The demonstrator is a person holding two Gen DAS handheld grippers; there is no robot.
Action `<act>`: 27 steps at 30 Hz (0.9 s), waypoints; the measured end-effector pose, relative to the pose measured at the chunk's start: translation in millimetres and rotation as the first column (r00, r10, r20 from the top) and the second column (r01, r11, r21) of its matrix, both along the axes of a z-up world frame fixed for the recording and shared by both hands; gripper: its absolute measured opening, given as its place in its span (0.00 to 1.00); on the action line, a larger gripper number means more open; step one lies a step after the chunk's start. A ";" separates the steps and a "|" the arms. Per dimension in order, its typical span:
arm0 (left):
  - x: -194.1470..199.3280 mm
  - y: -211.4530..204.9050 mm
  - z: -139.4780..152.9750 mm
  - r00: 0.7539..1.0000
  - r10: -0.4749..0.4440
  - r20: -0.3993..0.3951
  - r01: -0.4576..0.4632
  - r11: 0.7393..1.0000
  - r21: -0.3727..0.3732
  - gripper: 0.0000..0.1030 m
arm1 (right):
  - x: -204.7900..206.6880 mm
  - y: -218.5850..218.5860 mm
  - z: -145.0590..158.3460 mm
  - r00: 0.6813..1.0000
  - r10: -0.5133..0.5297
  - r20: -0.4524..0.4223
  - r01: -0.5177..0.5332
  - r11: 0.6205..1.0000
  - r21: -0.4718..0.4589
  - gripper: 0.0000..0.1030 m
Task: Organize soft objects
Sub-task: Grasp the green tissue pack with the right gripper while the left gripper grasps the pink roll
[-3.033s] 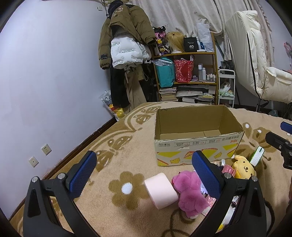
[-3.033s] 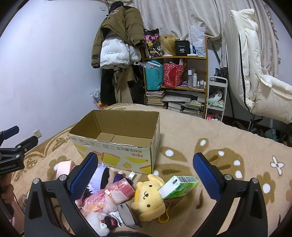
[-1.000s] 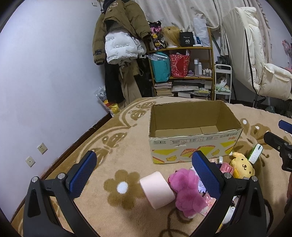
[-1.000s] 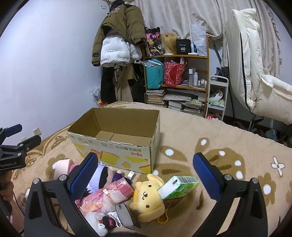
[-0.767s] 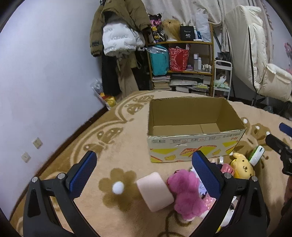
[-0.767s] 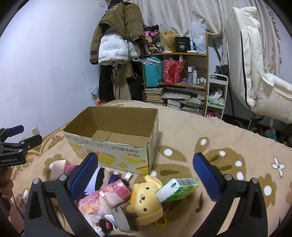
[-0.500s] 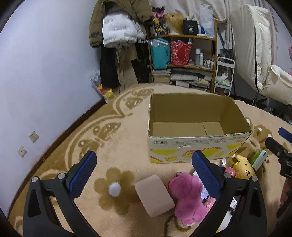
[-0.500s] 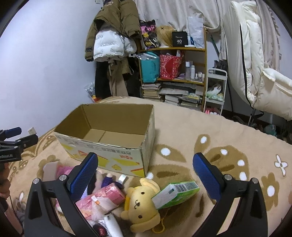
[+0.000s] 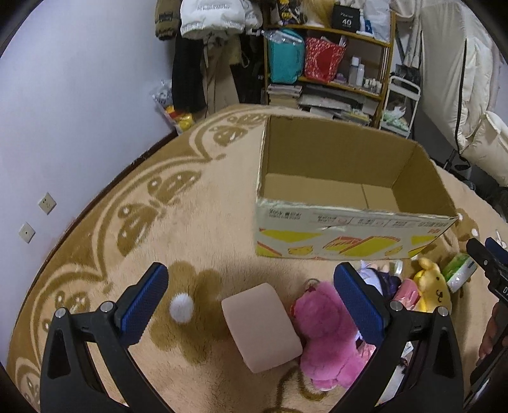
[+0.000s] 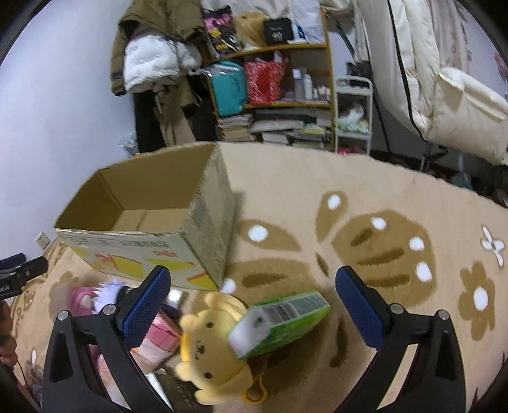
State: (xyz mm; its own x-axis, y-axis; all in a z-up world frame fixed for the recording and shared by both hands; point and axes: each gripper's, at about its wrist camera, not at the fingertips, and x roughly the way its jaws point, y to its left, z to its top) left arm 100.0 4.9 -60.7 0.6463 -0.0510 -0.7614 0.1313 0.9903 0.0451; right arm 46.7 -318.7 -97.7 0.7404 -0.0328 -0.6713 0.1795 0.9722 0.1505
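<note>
Left wrist view
Left gripper (image 9: 250, 297): I see my blue pads spread wide with nothing between them — it hangs over the rug.
Pink block (image 9: 261, 327): a pale pink soft block lies on the rug between the fingers' line of sight, tilted, touching the pink plush on its right.
Pink plush (image 9: 324, 330): fuzzy magenta toy lying on the rug, partly behind my right finger.
Yellow plush (image 9: 433, 287): further right, beside a green and white box (image 9: 458, 270).
Cardboard box (image 9: 343, 197): open, upright, beyond the toys; I see only bare cardboard inside. Front panel has yellow and red graphics and a printed strip too small for me to read.
Rug (image 9: 152, 216): tan with brown butterfly and flower patterns.
Black box on shelf (image 9: 344, 19): reads "40".
Right gripper (image 9: 490, 263): only a black and blue edge shows at the far right.

Right wrist view
Right gripper: pads spread apart, empty — held above the yellow plush and the green and white box.
Yellow plush: face up on the rug, the green and white box resting tilted across its head.
Green and white box: its print is blurred, unreadable.
Pink packet (image 10: 158, 336): left of the yellow plush, partly behind my left finger.
Cardboard box: just beyond the pile, corner toward me.
Shelf (image 10: 285, 82): bags, bottles, stacked books; the black box again shows "40".
</note>
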 end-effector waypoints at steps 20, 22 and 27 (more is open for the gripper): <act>29.7 2.8 -53.3 0.978 0.008 -0.210 -0.010 1.000 -0.007 1.00 | 14.4 -18.9 -42.6 0.985 -0.047 -0.165 0.058 0.996 0.063 0.98; 30.4 2.0 -55.6 0.976 0.006 -0.219 -0.007 1.000 -0.004 1.00 | 16.1 -19.7 -44.7 0.984 -0.043 -0.172 0.055 0.996 0.065 0.97; 33.0 6.4 -60.7 0.969 0.025 -0.245 -0.029 0.999 -0.015 1.00 | 18.9 -19.7 -50.9 0.979 -0.043 -0.198 0.058 0.996 0.068 0.90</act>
State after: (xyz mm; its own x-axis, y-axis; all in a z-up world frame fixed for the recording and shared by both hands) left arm 132.9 11.3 -121.5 0.4415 -0.0518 -0.8958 0.1093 0.9940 -0.0036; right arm 65.6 -338.3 -148.6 0.5924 -0.0120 -0.8056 0.2613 0.9487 0.1780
